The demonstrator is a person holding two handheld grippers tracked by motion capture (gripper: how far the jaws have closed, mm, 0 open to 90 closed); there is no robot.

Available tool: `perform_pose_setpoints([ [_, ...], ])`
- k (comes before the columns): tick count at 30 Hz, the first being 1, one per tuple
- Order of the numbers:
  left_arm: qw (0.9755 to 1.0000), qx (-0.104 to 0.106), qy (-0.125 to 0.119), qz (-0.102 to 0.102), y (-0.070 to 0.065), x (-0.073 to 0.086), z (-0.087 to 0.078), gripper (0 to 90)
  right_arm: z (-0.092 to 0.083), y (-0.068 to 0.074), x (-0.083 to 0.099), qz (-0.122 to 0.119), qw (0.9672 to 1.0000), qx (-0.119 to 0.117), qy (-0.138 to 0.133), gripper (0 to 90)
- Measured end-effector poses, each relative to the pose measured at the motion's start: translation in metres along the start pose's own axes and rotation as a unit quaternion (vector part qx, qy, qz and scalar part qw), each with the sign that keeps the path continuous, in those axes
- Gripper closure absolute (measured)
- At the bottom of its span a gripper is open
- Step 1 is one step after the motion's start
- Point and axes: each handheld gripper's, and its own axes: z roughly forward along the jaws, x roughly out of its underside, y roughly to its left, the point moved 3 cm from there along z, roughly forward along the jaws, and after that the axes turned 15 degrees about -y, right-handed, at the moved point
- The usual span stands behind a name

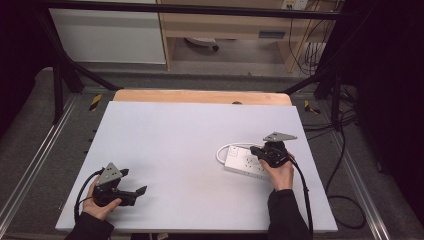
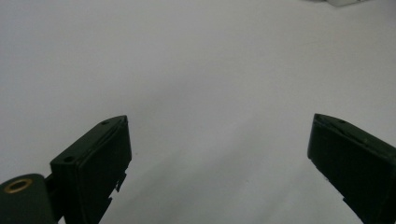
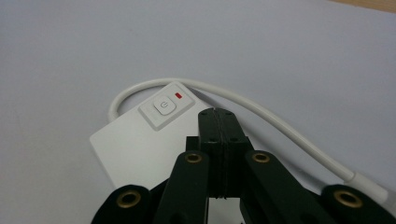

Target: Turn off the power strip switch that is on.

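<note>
A white power strip (image 1: 243, 162) lies on the right half of the white table, with its white cable (image 1: 223, 148) looping off its far-left end. In the right gripper view the power strip (image 3: 135, 135) shows a square power button (image 3: 164, 106) beside a small red light (image 3: 179, 96). My right gripper (image 3: 218, 114) is shut with nothing between its jaws, its tips hovering just beside the button. In the high view that gripper (image 1: 256, 149) hangs over the strip. My left gripper (image 1: 136, 182) rests open near the table's front left, over bare table.
The white table top (image 1: 175, 145) has a wooden strip (image 1: 200, 96) along its far edge. Black frame bars and cables (image 1: 345, 150) run beside the right edge. A cabinet and wooden shelf stand beyond the table.
</note>
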Motion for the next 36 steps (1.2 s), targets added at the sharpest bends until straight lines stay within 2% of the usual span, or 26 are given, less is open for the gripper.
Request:
perform_pose_setpoints([
  [36,1.0,0.0,0.001,0.0,0.0,0.0,0.0,6.2,0.01,-0.005,0.011,-0.005,0.9995,0.016,0.025,90.0],
])
